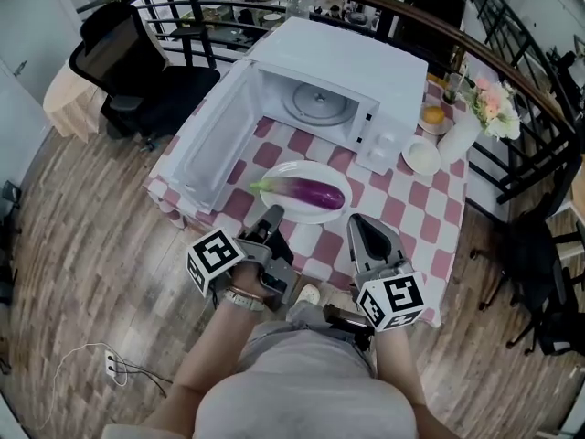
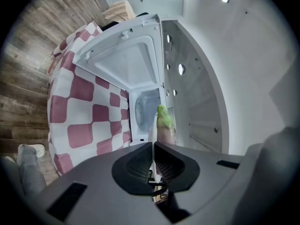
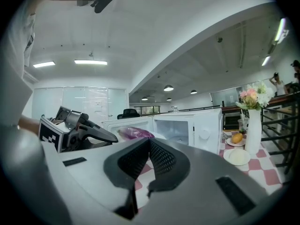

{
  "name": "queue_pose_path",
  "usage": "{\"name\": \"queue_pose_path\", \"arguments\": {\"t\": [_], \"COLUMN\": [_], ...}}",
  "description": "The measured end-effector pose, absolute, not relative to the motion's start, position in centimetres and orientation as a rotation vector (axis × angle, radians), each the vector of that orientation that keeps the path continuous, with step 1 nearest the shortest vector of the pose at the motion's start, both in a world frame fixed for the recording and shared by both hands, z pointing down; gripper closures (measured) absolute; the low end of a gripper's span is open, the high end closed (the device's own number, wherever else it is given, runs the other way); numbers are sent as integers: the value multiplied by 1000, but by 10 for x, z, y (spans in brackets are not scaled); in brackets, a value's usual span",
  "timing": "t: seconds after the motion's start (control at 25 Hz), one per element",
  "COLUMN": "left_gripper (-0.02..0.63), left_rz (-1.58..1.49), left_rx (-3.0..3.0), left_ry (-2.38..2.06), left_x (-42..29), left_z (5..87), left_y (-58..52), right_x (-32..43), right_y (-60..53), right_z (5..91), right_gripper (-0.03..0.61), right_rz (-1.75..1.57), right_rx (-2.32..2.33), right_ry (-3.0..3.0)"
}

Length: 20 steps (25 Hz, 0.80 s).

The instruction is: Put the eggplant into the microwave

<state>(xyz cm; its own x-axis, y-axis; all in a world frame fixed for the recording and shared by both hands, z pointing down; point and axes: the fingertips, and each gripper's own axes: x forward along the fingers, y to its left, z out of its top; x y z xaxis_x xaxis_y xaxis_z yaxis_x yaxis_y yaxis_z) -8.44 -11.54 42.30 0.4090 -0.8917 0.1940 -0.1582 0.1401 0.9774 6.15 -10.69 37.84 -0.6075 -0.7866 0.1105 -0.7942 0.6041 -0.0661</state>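
Note:
A purple eggplant [image 1: 311,192] with a green stem lies on a white plate [image 1: 291,172] on the checkered table, in front of the white microwave [image 1: 343,67]. The microwave's door [image 1: 212,140] hangs open to the left, and the glass turntable [image 1: 317,105] shows inside. My left gripper [image 1: 272,214] is shut and empty, its tip just short of the plate's near edge. My right gripper [image 1: 360,220] is beside it, also shut and empty. In the left gripper view the eggplant [image 2: 165,125] sits just beyond the shut jaws. In the right gripper view the eggplant [image 3: 136,133] lies ahead to the left.
Right of the microwave are a small white saucer [image 1: 421,156], an orange on a dish [image 1: 433,115] and a vase of flowers [image 1: 483,108]. A black office chair [image 1: 137,62] stands at the far left. A dark railing [image 1: 512,90] curves round the table. A power strip [image 1: 111,366] lies on the floor.

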Motion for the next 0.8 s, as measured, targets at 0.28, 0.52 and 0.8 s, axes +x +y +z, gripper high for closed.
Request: {"name": "queue_pose_path", "arguments": {"t": [0.28, 0.52, 0.8], "left_gripper": [600, 598, 600], "left_rz": [-698, -695, -686], "left_rx": [1340, 1328, 1341], "left_ry": [-1037, -1038, -1026], "left_x": [-83, -87, -96], "left_z": [426, 435, 442], "left_y": [-163, -198, -238], "right_x": [62, 56, 47], "right_y": [-144, -164, -185], "right_z": [380, 385, 393], "right_gripper": [554, 554, 554], "right_rz": [159, 143, 148], "right_rx": [1357, 1340, 1361], "right_ry": [-2729, -2712, -2685]}}
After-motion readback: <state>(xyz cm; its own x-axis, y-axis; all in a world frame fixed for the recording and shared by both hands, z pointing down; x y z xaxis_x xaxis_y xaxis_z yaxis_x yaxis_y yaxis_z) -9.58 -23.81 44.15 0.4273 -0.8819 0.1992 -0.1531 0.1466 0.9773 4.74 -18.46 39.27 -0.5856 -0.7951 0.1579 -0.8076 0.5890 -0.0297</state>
